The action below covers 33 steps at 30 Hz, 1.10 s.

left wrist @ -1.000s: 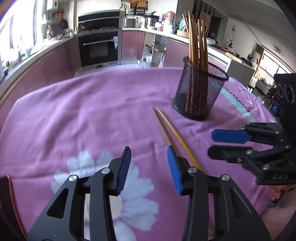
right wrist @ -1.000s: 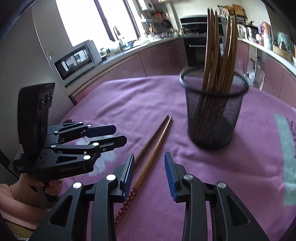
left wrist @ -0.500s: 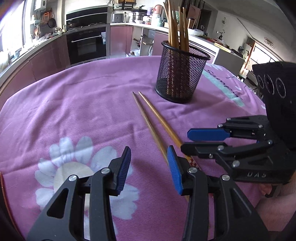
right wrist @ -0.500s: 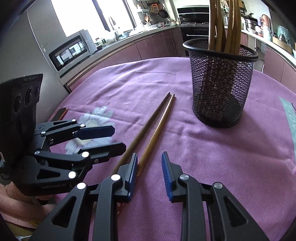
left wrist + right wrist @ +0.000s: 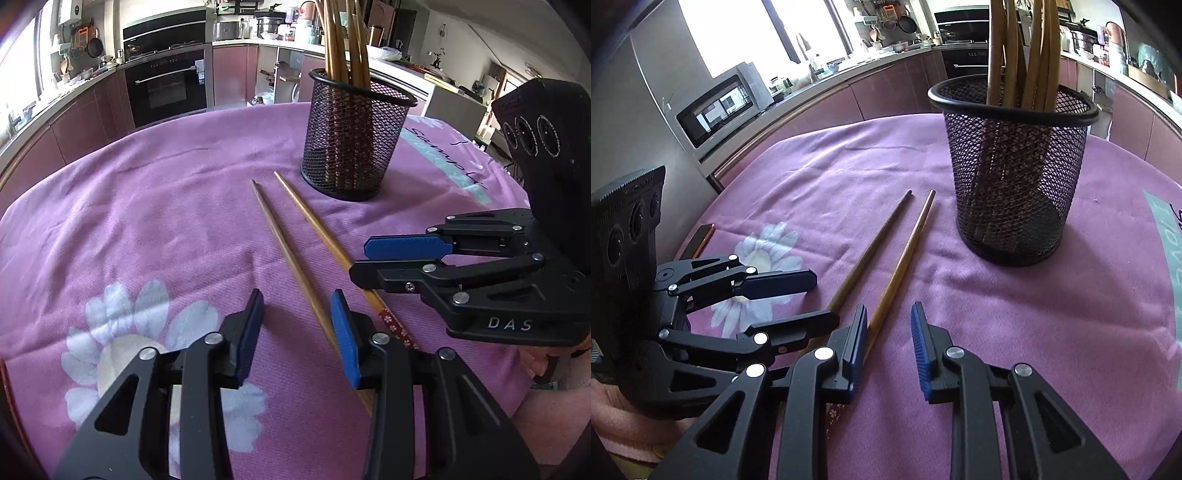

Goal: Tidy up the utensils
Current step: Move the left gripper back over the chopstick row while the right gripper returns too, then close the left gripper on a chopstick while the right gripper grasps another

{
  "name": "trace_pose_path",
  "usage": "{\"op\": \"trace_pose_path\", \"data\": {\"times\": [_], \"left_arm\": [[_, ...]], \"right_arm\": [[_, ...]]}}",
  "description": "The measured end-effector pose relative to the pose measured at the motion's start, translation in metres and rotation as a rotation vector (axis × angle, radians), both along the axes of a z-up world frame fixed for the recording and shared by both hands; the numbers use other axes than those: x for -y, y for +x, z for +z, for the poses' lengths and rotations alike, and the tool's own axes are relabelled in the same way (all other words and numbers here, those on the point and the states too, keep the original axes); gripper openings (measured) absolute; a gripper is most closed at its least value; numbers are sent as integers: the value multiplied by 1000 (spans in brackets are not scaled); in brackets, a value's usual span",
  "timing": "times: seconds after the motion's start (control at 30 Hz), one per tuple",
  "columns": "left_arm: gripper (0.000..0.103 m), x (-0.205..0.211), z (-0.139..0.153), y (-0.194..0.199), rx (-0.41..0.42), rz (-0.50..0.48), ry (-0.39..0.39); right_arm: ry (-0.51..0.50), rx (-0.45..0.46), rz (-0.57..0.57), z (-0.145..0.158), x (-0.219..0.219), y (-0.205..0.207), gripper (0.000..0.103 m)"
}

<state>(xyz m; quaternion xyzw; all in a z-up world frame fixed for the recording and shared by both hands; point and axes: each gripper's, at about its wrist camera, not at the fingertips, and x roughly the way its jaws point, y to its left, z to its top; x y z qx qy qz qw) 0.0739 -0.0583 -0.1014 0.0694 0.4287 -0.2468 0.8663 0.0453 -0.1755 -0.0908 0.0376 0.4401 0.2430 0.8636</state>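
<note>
Two wooden chopsticks lie side by side on the purple cloth in front of a black mesh cup (image 5: 354, 136) (image 5: 1015, 166) that holds several more. The darker chopstick (image 5: 280, 240) (image 5: 871, 240) runs in between my left gripper's (image 5: 297, 332) (image 5: 823, 297) closing jaws, near the right pad, and neither pad presses on it. The lighter chopstick (image 5: 317, 229) (image 5: 905, 254), with a red patterned end, runs in along the left pad of my right gripper (image 5: 889, 332) (image 5: 358, 260). Its jaws are closing too, with no pad on the stick.
The round table wears a purple cloth with a white daisy print (image 5: 147, 332) and a pale blue lettered strip (image 5: 443, 158). A dark phone (image 5: 701, 236) lies at the table's left edge. A hand (image 5: 535, 362) holds the right gripper. Kitchen counters and an oven stand behind.
Both grippers have come down closer over the chopsticks' near ends. The left jaws now straddle the darker chopstick and have narrowed; the right jaws have narrowed as well.
</note>
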Motion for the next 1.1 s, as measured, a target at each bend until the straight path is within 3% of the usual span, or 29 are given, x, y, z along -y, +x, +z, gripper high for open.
{"op": "trace_pose_path", "data": {"times": [0.43, 0.7, 1.1], "left_arm": [[30, 6, 0, 23, -18, 36, -10], [12, 6, -1, 31, -25, 61, -20], [14, 10, -3, 40, -34, 92, -22]], "right_arm": [[-19, 10, -18, -1, -3, 12, 22], [-48, 28, -23, -1, -9, 17, 20], [-36, 33, -40, -2, -9, 20, 19]]}}
